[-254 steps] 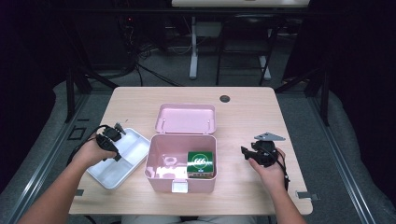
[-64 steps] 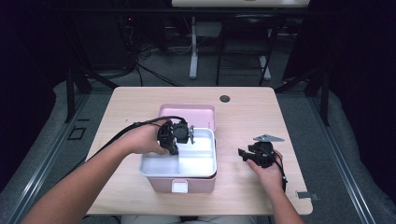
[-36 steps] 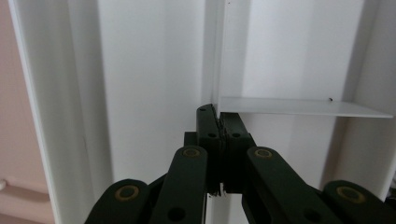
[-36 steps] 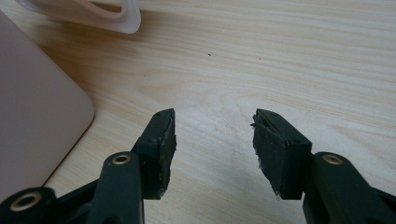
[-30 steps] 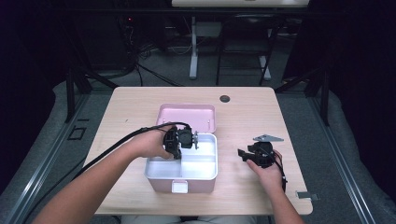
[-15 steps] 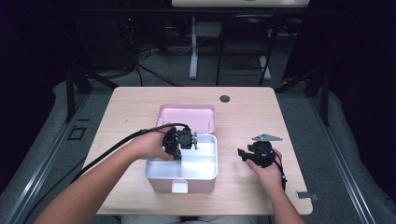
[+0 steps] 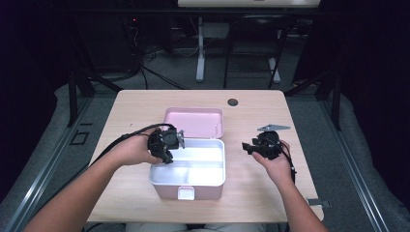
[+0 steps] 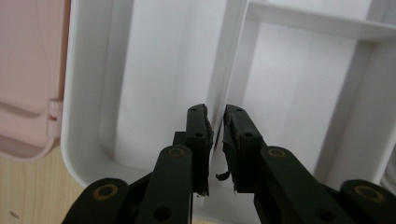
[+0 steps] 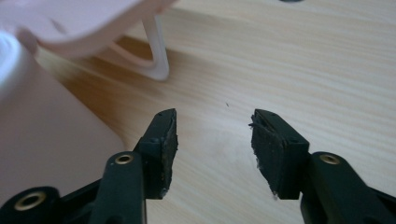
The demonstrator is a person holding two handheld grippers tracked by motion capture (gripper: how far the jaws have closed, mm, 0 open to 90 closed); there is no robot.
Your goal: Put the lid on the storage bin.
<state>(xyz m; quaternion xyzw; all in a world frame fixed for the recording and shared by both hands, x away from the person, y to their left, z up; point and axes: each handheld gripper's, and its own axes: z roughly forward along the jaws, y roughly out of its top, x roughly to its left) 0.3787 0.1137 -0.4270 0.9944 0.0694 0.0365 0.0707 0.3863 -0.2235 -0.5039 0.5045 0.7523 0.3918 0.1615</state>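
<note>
A pink lunch box [image 7: 164, 191] stands mid-table with its lid [image 7: 193, 122] swung open behind it. A white divided tray [image 7: 222, 159] sits in its top. My left gripper [image 7: 170, 144] hovers at the tray's back left corner. In the left gripper view its jaws [image 8: 218, 121] have just been opening to a narrow gap astride the tray's divider wall [image 8: 233, 51], and the pads do not press on it. My right gripper [image 7: 249, 147] hangs open to the right of the box. In its own view the jaws [image 9: 214, 126] hold nothing above the bare wood, with the box wall [image 9: 46, 140] at left.
A black round grommet [image 7: 233, 102] is set in the wooden table [image 7: 270, 203] near its back edge. The lid's clasp loop [image 9: 156, 56] hangs down toward the tabletop. Past the table are dark floor, cables and desk legs.
The tray, once on the table at left, now lies in the box. Within the last second my left gripper has drawn back leftward off the tray and my right gripper has lifted a little.
</note>
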